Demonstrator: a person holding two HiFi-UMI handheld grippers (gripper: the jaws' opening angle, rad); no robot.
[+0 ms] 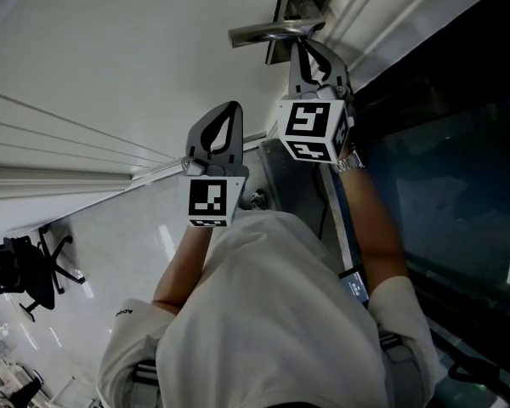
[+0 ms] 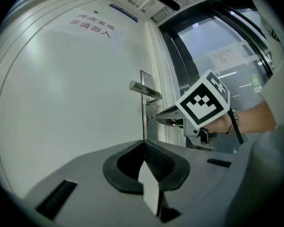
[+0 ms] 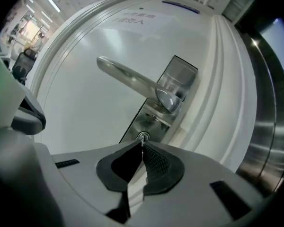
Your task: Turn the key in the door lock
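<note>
Right gripper (image 3: 142,144): lower centre of its own view, jaws pressed together at the tips, pinching what looks like the thin bow of the key (image 3: 142,141), seen edge-on
Left gripper (image 2: 143,144): jaws together with nothing between them; it points at the door from further off and touches nothing
Key: in the lock (image 3: 142,136), just above the right jaw tips and below the handle
Lock: a small round cylinder low on the steel plate (image 3: 149,119)
Handle (image 3: 132,77): a lever running up and left from the plate, free of both grippers
Done: the key is seated and gripped
Left: by my reading the turn itself; no view shows how far the key has rotated, or a bolt, so I cannot call it finished
Next move: likely a roll of the right wrist, held square so the thin bow doesn't slip
Door (image 3: 80,117): plain white and shut, with a red sign (image 2: 90,25) at the upper left of the left gripper view
Room: a dark glass panel (image 1: 459,185) fills the right of the head view; pale glossy floor (image 1: 110,236) and an office chair (image 1: 30,266) sit at lower left
</note>
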